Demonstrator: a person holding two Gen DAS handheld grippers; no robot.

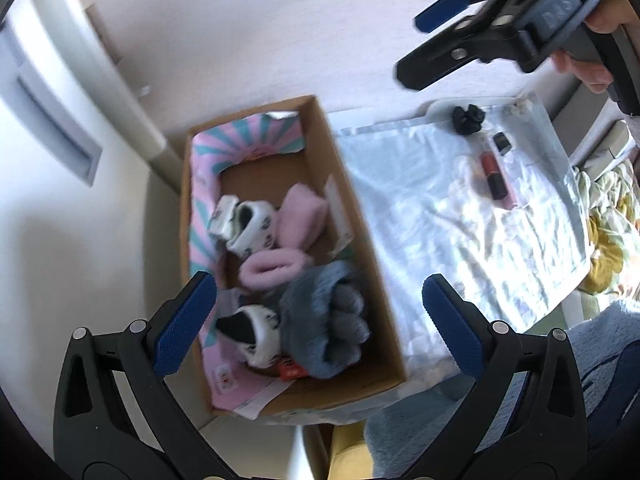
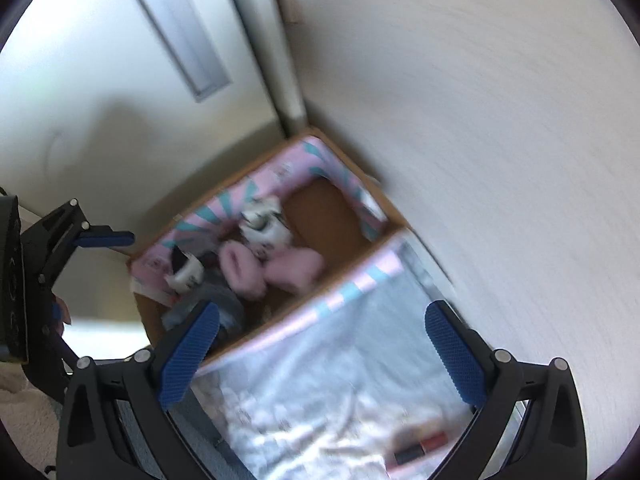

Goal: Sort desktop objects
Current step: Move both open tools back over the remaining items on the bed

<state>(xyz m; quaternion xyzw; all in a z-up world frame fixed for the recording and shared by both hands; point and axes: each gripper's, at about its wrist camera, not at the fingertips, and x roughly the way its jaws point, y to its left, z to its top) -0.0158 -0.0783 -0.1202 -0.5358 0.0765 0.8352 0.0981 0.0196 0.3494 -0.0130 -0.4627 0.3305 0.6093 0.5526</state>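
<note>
Right hand-held gripper point(image 2: 320, 352), spread wide and empty, is hovering over the sock-filled box point(image 2: 340, 216), risking missing the lipstick point(image 2: 434, 438) below it on crinkled, slippery plastic point(image 2: 320, 380).

A white tabletop point(image 1: 256, 40) carries a cardboard box point(image 1: 360, 216) and a crinkled clear plastic sheet point(image 1: 440, 208), the two touching along the box's long wall. Seen from the left gripper point(image 1: 320, 320), the box sits straight ahead under its jaws and the sheet spreads to the right. From the right gripper point(image 2: 320, 352), the sheet point(image 2: 328, 360) lies directly beneath and the box point(image 2: 340, 216) lies just beyond, against the wall corner.
</note>
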